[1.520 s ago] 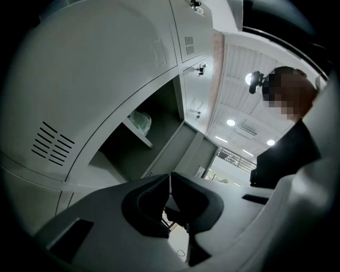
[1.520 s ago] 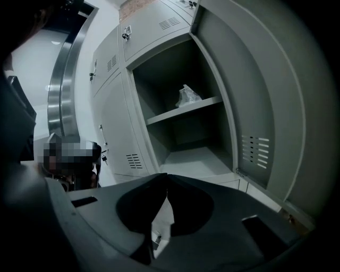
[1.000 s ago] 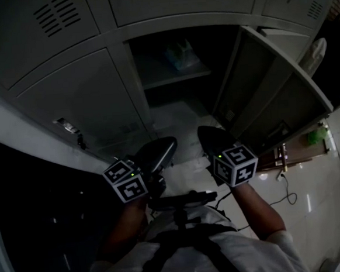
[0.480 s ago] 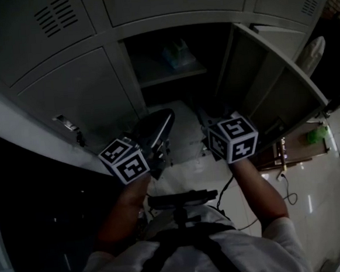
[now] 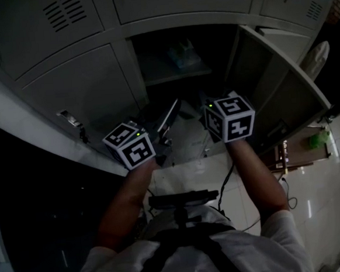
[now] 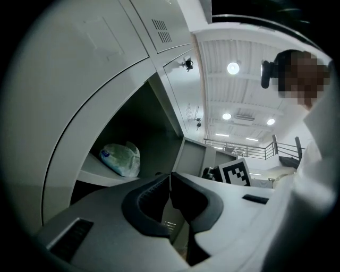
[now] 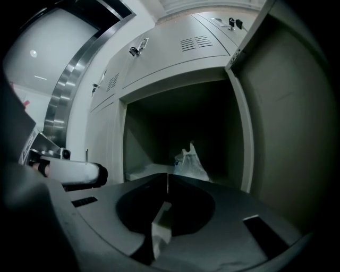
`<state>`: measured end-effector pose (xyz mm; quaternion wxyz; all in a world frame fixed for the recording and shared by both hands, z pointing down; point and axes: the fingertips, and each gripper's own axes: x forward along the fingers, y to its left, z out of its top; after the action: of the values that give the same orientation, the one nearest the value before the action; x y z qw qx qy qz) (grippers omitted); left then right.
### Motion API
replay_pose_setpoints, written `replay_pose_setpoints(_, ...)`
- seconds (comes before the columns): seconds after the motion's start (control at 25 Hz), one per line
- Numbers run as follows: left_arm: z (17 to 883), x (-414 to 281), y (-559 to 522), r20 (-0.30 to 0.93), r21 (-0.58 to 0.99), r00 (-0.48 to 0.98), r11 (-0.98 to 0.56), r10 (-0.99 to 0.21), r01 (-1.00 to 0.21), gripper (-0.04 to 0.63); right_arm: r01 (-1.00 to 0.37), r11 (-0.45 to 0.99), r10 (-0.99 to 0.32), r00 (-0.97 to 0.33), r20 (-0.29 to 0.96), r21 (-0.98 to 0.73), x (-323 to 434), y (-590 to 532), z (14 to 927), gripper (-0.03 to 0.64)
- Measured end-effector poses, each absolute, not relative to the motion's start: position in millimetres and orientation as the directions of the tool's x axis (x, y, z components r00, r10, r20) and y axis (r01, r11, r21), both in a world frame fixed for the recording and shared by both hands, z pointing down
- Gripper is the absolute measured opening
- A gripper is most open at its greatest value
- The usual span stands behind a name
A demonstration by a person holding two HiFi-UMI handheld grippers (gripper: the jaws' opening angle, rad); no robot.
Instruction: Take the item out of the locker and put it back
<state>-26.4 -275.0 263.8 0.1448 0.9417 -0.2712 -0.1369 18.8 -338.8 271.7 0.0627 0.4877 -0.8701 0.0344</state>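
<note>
The item is a pale, knotted plastic bag (image 5: 182, 55) lying on the shelf (image 5: 164, 75) inside the open locker. It shows left of centre in the left gripper view (image 6: 121, 159) and straight ahead in the right gripper view (image 7: 190, 162). My left gripper (image 5: 172, 107) points up at the locker opening from below the shelf, and its jaws (image 6: 170, 178) are shut with nothing between them. My right gripper (image 7: 168, 178) is also shut and empty, a short way in front of the bag. In the head view its marker cube (image 5: 230, 117) hides most of its jaws.
The locker door (image 5: 280, 80) stands swung open to the right of the right gripper. Closed locker doors (image 5: 79, 93) fill the left and the row above, some with keys in their locks. A cable (image 5: 283, 197) and a green object (image 5: 318, 139) lie on the white floor at right.
Both grippers have risen from in front of my body toward the open locker compartment. Both have stayed shut.
</note>
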Motion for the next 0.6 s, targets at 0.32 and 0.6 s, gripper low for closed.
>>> replay_pose_setpoints(0.32,260.5,-24.2,-287.1,-0.183,0.340,0.811,-0.810,-0.555,-0.477,-0.003,-0.871,0.490,-0.865,-0.484,0.132,0.023,20.1,-366.9,261.5,0.090)
replay_pose_setpoints(0.6,255.7,-25.3,-297.8,-0.181,0.331,0.799,-0.801,-0.573,-0.499,-0.003,-0.883,0.466,-0.880,-0.458,0.127,0.050,18.2,-393.2,252.3,0.148)
